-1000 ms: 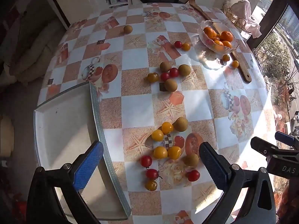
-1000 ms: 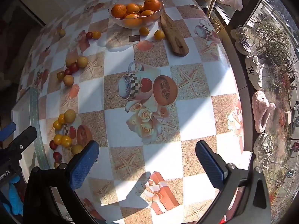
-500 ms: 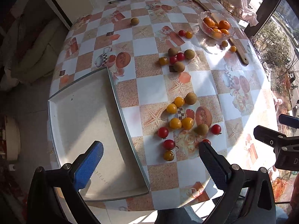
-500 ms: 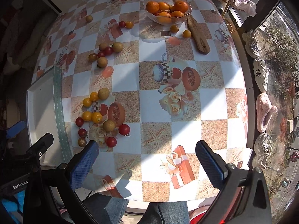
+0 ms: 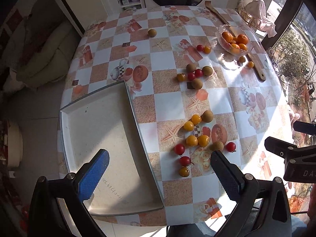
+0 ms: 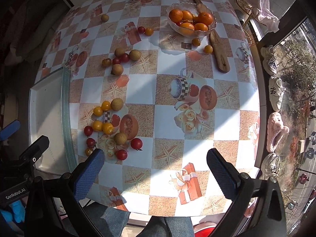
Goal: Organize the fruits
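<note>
Small fruits lie loose on the checkered tablecloth: a near cluster of yellow tomatoes (image 5: 192,140), red tomatoes (image 5: 179,148) and brown round fruits (image 5: 207,116), and a farther cluster (image 5: 194,75). A lone brown fruit (image 5: 152,32) lies far back. An empty white tray (image 5: 102,130) sits at the table's left. A glass bowl of oranges (image 5: 234,39) stands at the back right. My left gripper (image 5: 158,169) is open, high above the tray's right rim. My right gripper (image 6: 156,167) is open, high above the table's near edge.
A wooden board (image 6: 219,53) lies beside the bowl, with two small orange fruits (image 6: 208,49) next to it. A window and shoes (image 6: 276,92) are to the right of the table. A sofa (image 5: 45,55) stands to the left. The person's knees show below the table edge.
Both grippers have risen and pulled back from the table, so more of the table, the whole tray and the near edge now show. Both stay open. No fruit has moved.
</note>
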### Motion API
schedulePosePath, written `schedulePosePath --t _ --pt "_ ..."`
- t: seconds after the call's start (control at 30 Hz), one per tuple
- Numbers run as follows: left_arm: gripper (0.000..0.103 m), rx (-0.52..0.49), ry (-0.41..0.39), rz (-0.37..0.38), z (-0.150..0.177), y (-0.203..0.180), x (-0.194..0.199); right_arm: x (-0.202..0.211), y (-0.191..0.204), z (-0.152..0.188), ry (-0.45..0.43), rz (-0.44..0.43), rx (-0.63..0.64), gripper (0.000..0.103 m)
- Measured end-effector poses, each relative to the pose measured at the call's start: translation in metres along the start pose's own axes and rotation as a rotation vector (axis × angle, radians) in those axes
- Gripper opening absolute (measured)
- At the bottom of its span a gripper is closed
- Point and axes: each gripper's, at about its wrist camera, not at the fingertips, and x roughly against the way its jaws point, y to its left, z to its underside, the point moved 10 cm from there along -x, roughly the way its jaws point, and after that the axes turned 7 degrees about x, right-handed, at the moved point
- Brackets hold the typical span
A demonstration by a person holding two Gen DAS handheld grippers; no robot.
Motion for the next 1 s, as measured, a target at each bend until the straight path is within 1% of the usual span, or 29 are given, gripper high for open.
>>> schedulePosePath --t 0.23,1.0 --pt "0.103 0.009 -0.006 -0.003 -0.0019 0.0016 0.0011 0.0029 0.0004 -0.0049 -0.008 0.007 0.015 0.103" --pt "0.103 0.007 -0.003 -0.001 0.0009 -0.0026 0.0000 0.0031 -0.0014 -0.0056 -0.009 0.009 0.014 0.103"
